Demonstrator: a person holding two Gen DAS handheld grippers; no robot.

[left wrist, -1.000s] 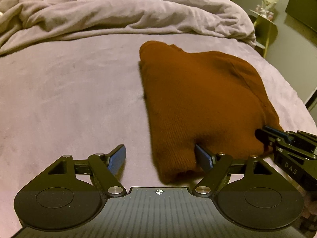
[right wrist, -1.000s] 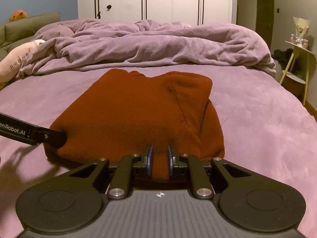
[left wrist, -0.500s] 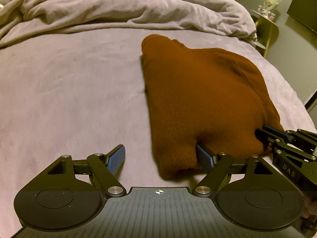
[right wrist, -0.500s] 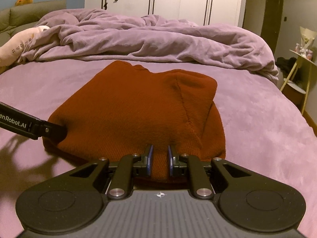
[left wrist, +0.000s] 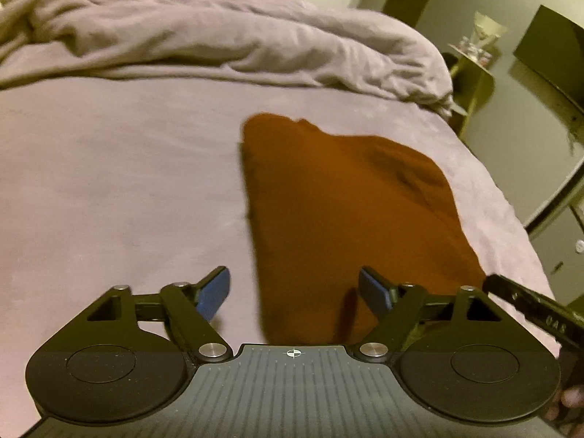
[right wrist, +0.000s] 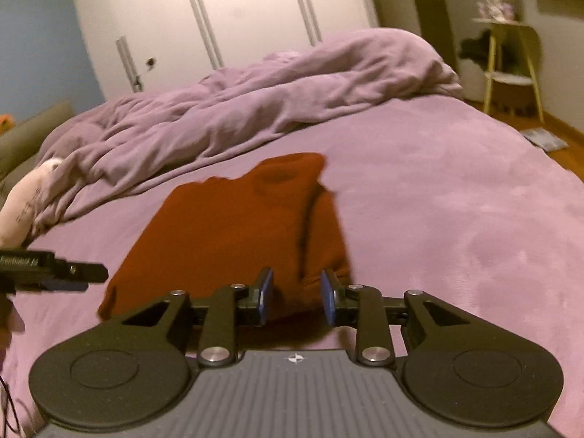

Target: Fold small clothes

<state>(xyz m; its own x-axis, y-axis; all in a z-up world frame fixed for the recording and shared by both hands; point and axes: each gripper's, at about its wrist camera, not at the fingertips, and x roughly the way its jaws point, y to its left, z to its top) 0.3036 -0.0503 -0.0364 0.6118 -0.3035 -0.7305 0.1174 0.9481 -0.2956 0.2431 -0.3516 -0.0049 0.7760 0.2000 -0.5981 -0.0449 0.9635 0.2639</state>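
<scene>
A rust-brown knit sweater (left wrist: 346,211) lies folded flat on the purple bed sheet (left wrist: 116,189). My left gripper (left wrist: 295,288) hangs open and wide just above the sweater's near left corner, touching nothing. In the right wrist view the sweater (right wrist: 226,230) lies ahead. The right gripper (right wrist: 296,295) is over its near right edge, jaws opening. The cloth lies below the gap and the blue pads (right wrist: 264,294) do not press on it. Each view catches the other gripper at its side: the right gripper (left wrist: 529,314) and the left gripper (right wrist: 73,273).
A rumpled purple duvet (right wrist: 255,109) is heaped across the far side of the bed. A pale plush toy (right wrist: 22,211) lies at the left. White wardrobe doors (right wrist: 219,29) stand behind, and a small side table (right wrist: 511,58) stands off the bed's right corner.
The right gripper's pads, shut on the sweater's near edge before, have parted and let it go. That gripper rolled and drew back. The left gripper lifted slightly, still open.
</scene>
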